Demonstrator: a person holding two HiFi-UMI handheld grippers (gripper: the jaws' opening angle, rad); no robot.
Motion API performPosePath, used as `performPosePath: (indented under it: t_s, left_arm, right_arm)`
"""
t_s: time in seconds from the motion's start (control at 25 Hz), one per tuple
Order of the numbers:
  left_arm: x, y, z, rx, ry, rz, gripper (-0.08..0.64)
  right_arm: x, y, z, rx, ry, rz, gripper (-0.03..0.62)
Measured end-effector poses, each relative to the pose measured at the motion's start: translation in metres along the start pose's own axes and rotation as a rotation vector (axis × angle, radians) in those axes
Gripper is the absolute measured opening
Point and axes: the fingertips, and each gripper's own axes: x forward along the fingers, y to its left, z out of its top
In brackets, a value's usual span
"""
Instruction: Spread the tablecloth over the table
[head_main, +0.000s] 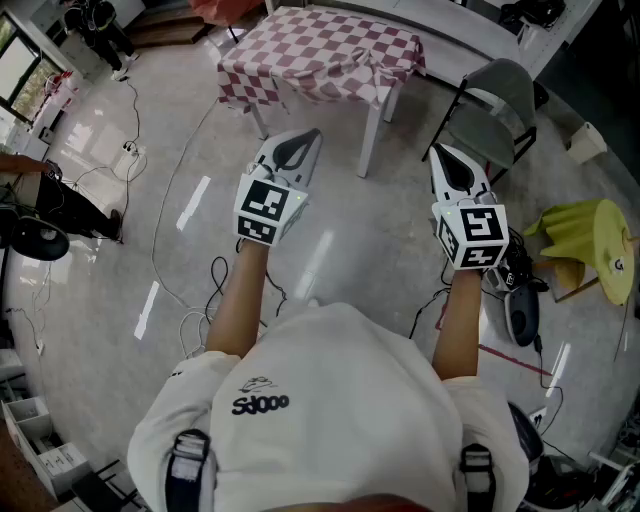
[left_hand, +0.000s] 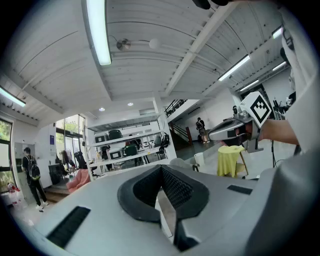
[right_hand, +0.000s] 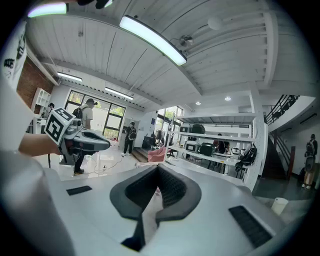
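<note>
A red-and-white checked tablecloth (head_main: 320, 50) already covers the small white table (head_main: 368, 140) ahead, slightly rumpled, while the left gripper (head_main: 298, 150) and right gripper (head_main: 452, 168), jaws together and empty, hang well short of it, so only smoothing seems left.

A white short-sleeved shirt (head_main: 345, 375) carries a dark printed logo (head_main: 260, 400), with dark buckled straps (head_main: 188, 462) at both shoulders.

Two grippers, one left gripper (head_main: 305, 140) and one right gripper (head_main: 445, 155), each carrying one marker cube. Far centre: one white table (head_main: 371, 140) and one checked tablecloth (head_main: 320, 55). Right of the table: one grey chair (head_main: 495, 110). Near right: one yellow cloth (head_main: 585, 235). Two overhead strip lights appear in the right gripper view.
</note>
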Motion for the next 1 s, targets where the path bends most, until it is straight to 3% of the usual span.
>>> performPosePath:
  t_s: [0.2, 0.6, 1.0]
  left_arm:
    - [0.017, -0.013, 0.004, 0.001, 0.003, 0.016, 0.023]
    - [0.049, -0.029, -0.009, -0.050, 0.033, 0.048, 0.023]
    - [0.115, 0.011, -0.037, -0.057, 0.053, 0.031, 0.023]
  right_arm:
    - [-0.003, -0.024, -0.007, 0.006, -0.007, 0.007, 0.021]
    - [-0.002, -0.065, -0.029, 0.131, -0.039, 0.052, 0.021]
    - [0.069, -0.089, -0.054, 0.100, 0.017, 0.057, 0.021]
